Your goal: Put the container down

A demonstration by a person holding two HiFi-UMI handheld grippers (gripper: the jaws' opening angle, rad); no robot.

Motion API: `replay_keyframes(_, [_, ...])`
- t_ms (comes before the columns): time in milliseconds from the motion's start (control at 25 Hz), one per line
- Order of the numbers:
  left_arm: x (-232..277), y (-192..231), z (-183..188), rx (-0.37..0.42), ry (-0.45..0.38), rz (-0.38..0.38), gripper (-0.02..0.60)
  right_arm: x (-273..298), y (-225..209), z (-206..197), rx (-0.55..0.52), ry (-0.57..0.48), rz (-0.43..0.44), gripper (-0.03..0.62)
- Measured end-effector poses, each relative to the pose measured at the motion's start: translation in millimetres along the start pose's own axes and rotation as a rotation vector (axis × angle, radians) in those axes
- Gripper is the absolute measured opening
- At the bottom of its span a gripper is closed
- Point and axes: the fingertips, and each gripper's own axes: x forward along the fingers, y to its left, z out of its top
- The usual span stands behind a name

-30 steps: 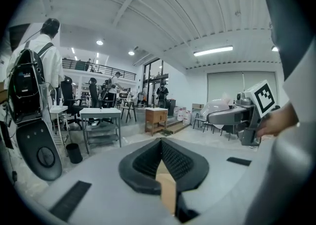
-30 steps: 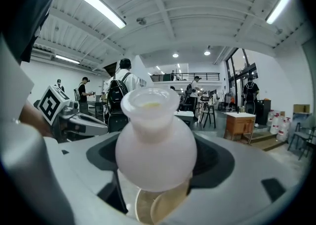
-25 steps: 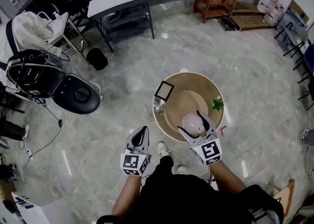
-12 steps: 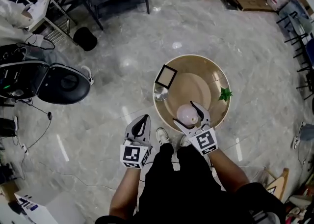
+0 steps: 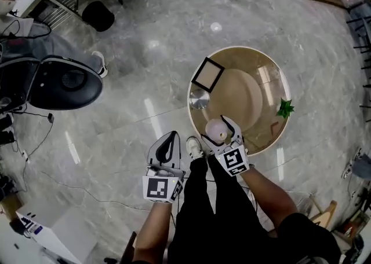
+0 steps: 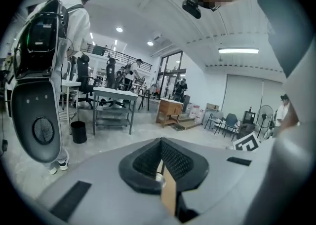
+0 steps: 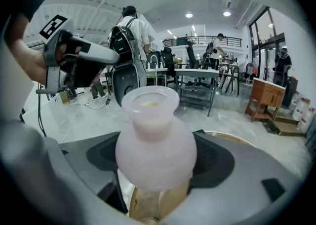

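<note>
The person's legs (image 5: 214, 211) in black trousers fill the bottom of the head view, with a white shoe (image 5: 193, 146) on the marble floor (image 5: 127, 118) just in front. The left gripper (image 5: 170, 139) is held out over the floor, left of the shoe and apart from the round table (image 5: 272, 141). Its jaws are closed together and hold nothing.

The right gripper (image 5: 221, 133) is clamped on the container (image 5: 215, 130), a pale pink, cloudy jar with a round belly, a short neck and a wide open mouth. The jaws press on the belly from both sides, and the jar stands upright between them. It sits over the table's near edge, towards the near left. In the right gripper view the tan tabletop shows just under its base, but I cannot tell whether the base touches the wood.

Farther in on the table, a small shiny cup (image 5: 199, 99) stands by the left edge. Just beyond it a black picture frame (image 5: 207, 74) lies tilted near the far left edge. A lighter round mat (image 5: 246, 96) covers the table's middle, and a small green plant (image 5: 284, 108) sits at the right edge, well apart from the container.

Beyond the table on the left, a black chair (image 5: 58, 82) stands on the floor, and farther still a black bin (image 5: 97, 15). In the right gripper view a person wearing a backpack (image 7: 129, 30) stands in the background.
</note>
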Motion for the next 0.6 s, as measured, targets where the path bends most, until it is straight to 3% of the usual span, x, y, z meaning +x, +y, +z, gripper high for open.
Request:
replay_keyframes(120, [9,0,-28,0.015,-0.018,-0.046,-0.002,35,2,-43,0.014,0.042,0.01,0.402])
replay_keyframes(360, [24,12,-93,-0.014,0.07,-0.041,-0.002,97,-4,-132,0.051,0.166,-0.007,0.402])
replay_keyframes(600, [23,18,-142,-0.033,0.131,-0.064,-0.002,135,1,-183,0.011,0.221,0.014,0.402])
